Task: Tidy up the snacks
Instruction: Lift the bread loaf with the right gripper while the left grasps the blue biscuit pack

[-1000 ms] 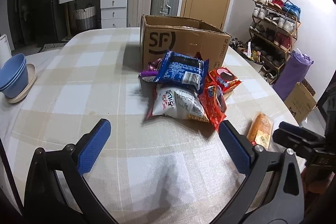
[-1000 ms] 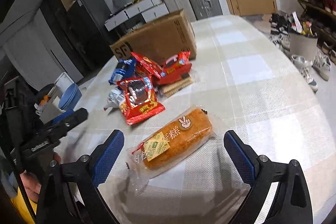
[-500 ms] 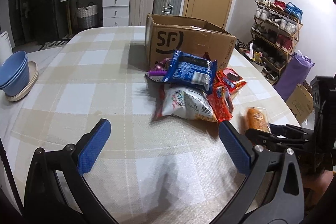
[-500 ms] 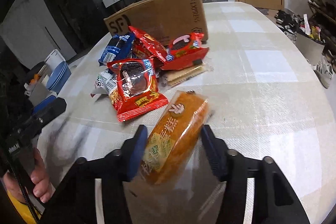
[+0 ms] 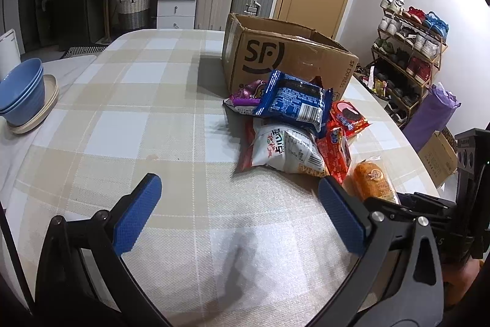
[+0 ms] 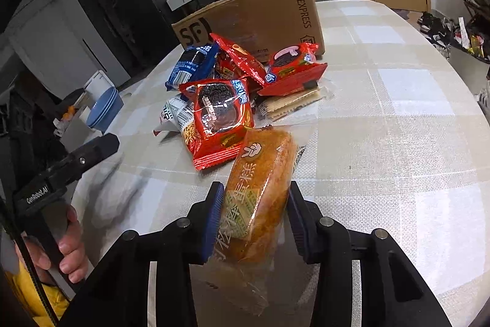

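right gripper (image 6: 252, 219): jaws have just been closing and now pinch the orange cake pack (image 6: 260, 195), which sits just in front of the snack pile (image 6: 232, 88)
left gripper (image 5: 235, 213): wide apart, nothing in it, over bare tablecloth (image 5: 137, 100)
risk: soft cake could get squashed, and the slick wrapper might slide out on the way to the SF box (image 5: 275, 57)
right wrist view: shows the pads pressing the pack
left wrist view: shows the box's open top, but the grip is hidden

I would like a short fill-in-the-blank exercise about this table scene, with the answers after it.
1. The right gripper is shut on the ____ in its clear wrapper.
2. The left gripper is ____, with nothing between its fingers.
3. The cardboard box behind the snack pile bears the large letters ____.
4. The stacked bowls are ____ in colour.

Answers: cake; open; SF; blue
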A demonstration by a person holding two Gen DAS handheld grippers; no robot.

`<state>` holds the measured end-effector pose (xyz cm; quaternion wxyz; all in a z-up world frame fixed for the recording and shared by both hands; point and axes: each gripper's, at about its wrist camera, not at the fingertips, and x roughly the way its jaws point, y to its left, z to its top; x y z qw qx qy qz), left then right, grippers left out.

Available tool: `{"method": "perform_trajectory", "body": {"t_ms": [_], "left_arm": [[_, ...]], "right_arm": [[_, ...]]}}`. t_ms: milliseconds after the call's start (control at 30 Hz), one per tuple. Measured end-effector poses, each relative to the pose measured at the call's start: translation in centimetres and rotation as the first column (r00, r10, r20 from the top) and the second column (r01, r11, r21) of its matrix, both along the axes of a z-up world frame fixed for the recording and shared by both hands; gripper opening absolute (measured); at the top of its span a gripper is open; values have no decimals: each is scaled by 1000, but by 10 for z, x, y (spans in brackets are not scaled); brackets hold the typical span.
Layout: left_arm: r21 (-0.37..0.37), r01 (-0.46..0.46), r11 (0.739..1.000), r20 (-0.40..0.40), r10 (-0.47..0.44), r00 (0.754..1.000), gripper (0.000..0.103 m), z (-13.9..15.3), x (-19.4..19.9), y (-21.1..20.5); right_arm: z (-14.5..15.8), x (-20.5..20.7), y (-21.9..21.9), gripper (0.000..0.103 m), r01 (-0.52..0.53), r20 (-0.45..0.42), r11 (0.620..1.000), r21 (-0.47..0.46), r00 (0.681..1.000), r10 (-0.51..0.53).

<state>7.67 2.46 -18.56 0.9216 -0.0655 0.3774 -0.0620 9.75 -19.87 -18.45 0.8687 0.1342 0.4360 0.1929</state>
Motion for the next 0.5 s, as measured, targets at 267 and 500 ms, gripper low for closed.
{"method": "perform_trajectory", "body": {"t_ms": [267,500], "left_arm": [[12,3,1000,-14,-3,1000,102,-2,-1,-3],[22,12,1000,-6,-12,1000,102,10,13,-7]], "right_arm": [[4,-7,-14,41,-1,26,996,94,1000,-2],[11,-10,-25,41,-10,55,987,160,998,1]]}}
